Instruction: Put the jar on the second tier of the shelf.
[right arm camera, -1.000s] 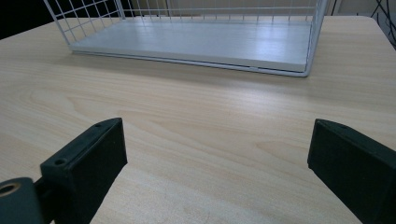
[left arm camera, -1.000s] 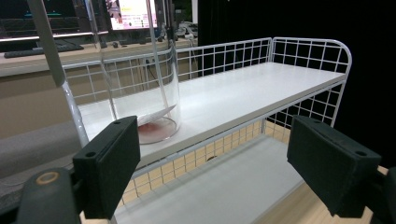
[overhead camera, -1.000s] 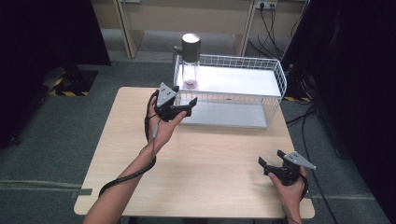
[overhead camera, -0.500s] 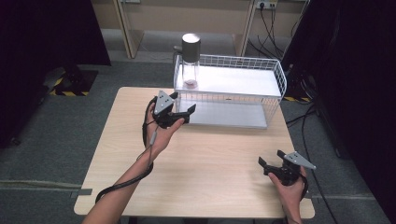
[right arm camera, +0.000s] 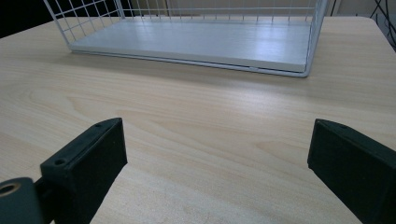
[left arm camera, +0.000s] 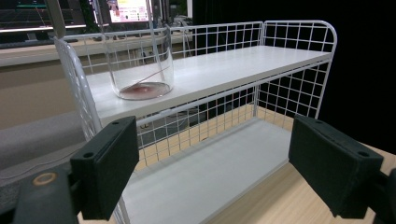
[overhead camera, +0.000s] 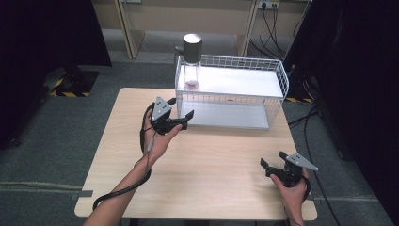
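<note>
White wire rack stands at the wooden table's twelve o'clock edge — a clear glass jar with a grey lid on its upper shelf. Left gripper, jaws apart, hovers at the rack's nine o'clock corner; right gripper, jaws apart, sits at five o'clock.

A person's left hand holds the left gripper, jaws apart, just beside the left end of a white wire shelf rack on a light wooden table. A clear jar with a grey lid stands on the rack's upper shelf. The right gripper, jaws apart, sits near the table's front right corner.
</note>
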A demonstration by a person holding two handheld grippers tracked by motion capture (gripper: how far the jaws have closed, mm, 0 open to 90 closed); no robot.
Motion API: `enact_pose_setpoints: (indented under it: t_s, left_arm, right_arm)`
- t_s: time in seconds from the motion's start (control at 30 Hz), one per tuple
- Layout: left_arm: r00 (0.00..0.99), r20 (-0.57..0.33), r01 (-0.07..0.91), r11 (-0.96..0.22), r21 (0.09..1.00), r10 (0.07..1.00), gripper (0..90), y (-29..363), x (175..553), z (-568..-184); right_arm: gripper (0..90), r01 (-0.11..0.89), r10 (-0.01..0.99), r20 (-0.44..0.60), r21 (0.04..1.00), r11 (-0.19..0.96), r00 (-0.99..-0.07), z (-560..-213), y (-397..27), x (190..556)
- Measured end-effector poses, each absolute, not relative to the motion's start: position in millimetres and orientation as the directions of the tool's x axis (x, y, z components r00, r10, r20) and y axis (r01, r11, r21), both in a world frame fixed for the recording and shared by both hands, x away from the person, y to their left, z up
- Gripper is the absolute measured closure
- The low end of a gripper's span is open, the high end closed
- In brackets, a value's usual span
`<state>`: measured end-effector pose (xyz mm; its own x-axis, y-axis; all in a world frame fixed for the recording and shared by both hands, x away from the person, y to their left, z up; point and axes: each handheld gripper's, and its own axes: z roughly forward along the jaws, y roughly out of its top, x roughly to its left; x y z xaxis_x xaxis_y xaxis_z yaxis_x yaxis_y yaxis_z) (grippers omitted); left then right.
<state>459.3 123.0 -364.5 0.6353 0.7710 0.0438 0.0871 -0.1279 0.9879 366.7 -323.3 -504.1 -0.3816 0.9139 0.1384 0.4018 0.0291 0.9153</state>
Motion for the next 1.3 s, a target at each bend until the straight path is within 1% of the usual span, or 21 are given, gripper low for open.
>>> enact_pose_setpoints:
  t_s: [0.6,0.83,1.3]
  left_arm:
    - [0.635,0.033,0.097,-0.123,0.988,0.772,15.3,140.6,447.7,-383.0]
    - [0.648,0.039,0.099,-0.135,0.986,0.760,14.9,147.0,443.5,-393.7]
    - [0.649,0.021,0.129,-0.138,0.982,0.760,14.8,158.8,431.0,-417.6]
  right_arm:
    - [4.8,0.402,0.914,0.136,0.915,0.031,-0.381,-504.1,-323.1,366.5]
    - [4.8,0.402,0.914,0.136,0.915,0.031,-0.381,-504.1,-322.9,366.5]
    - [4.8,0.404,0.914,0.138,0.914,0.030,-0.380,-504.1,-322.4,366.2]
